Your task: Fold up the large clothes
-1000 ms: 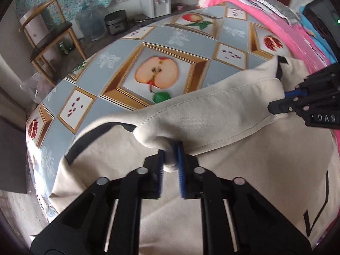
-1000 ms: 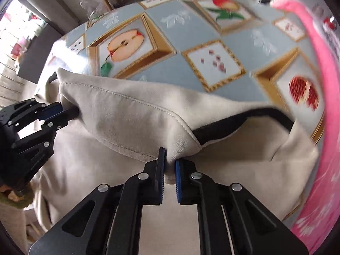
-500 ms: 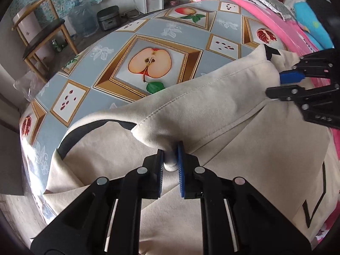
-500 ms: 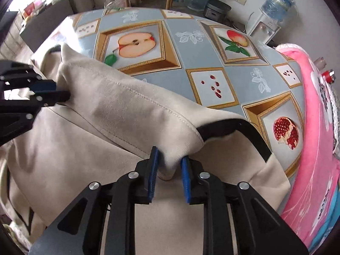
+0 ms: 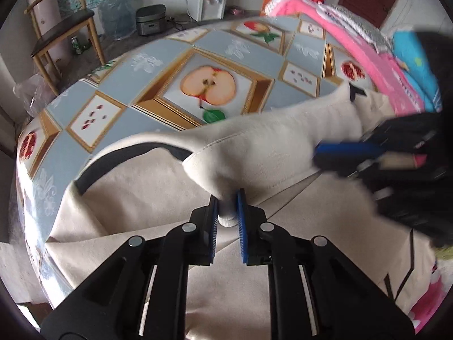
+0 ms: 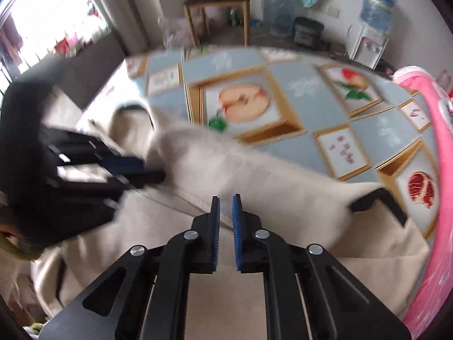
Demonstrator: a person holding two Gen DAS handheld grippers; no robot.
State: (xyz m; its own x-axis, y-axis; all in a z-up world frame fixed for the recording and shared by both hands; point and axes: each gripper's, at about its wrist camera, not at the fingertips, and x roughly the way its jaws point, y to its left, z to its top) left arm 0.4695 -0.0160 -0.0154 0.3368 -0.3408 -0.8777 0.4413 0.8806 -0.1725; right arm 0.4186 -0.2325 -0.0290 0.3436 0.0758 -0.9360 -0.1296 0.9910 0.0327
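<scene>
A large cream garment (image 5: 269, 147) with black trim lies on the fruit-print tablecloth (image 5: 249, 53), its top edge folded toward me. My left gripper (image 5: 228, 195) is shut on a pinch of that folded edge, close to the black collar band (image 5: 113, 158). My right gripper (image 6: 225, 198) hovers over the middle of the fold (image 6: 254, 175); its jaws stand shut and I see no cloth bulging between them. The black-trimmed corner (image 6: 373, 198) lies free to its right. In each wrist view the other gripper shows blurred: the right gripper (image 5: 320, 154) and the left gripper (image 6: 158, 171).
A pink blanket (image 5: 368, 56) and blue bedding (image 5: 416, 65) pile up along the table's right side. Beyond the far edge stand a wooden chair (image 5: 62, 28), a rice cooker (image 5: 150, 22) and a water dispenser (image 5: 209, 0). A window (image 6: 42, 14) is at the left.
The right gripper opened, let go of the black-trimmed corner, slid left along the fold toward the left gripper, and shut again. The left gripper kept its pinch and shifted slightly.
</scene>
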